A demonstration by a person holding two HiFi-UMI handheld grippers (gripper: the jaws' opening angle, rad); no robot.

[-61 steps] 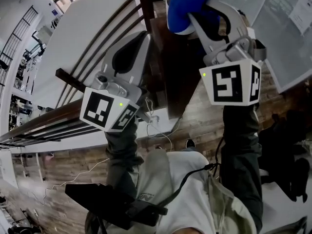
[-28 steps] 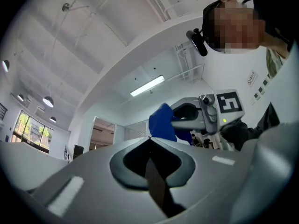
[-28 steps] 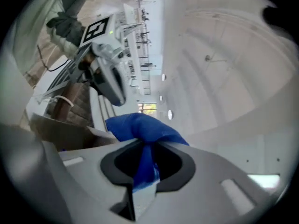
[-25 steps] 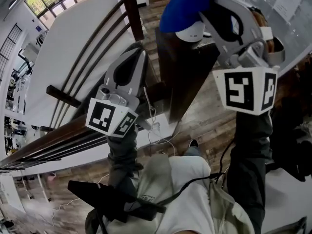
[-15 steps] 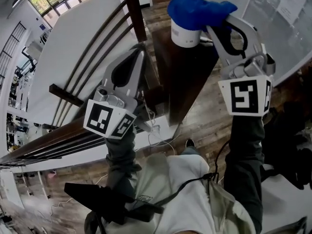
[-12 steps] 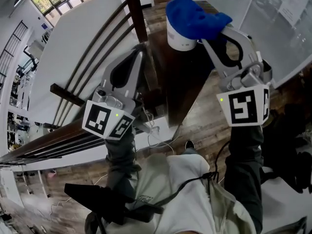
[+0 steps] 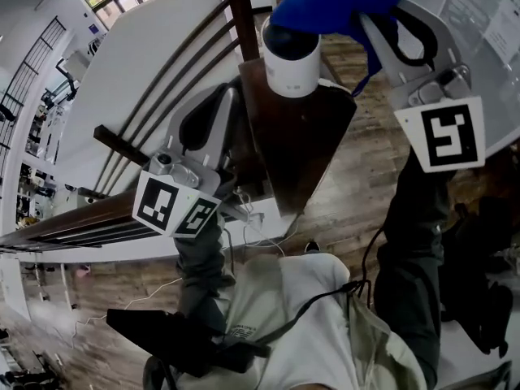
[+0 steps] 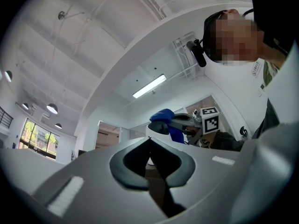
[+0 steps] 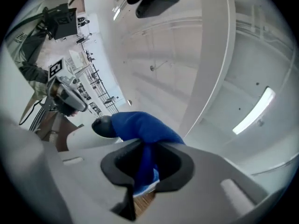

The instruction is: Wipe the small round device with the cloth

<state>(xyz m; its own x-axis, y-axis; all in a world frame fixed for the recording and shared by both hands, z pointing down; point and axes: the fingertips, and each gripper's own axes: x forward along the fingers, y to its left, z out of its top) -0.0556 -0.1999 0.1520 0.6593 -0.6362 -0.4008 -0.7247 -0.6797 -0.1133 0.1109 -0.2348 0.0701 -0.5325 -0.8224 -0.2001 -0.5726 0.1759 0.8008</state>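
The small round device is a white cylinder with a dark top, standing on a dark wooden stand. A blue cloth lies over the far right of its top, and my right gripper is shut on that cloth. In the right gripper view the cloth runs between the jaws, with the device just past it. My left gripper hovers to the left of the stand, shut with nothing in it. In the left gripper view the device shows beyond the left gripper.
A dark wooden post rises just behind the stand. Dark rails run along a white panel at the left. A white cable lies on the wooden floor below. A glass wall with papers stands at the right.
The right gripper has drawn the cloth across the device's top toward the right, baring the dark top at the left. The left gripper has stayed where it was.
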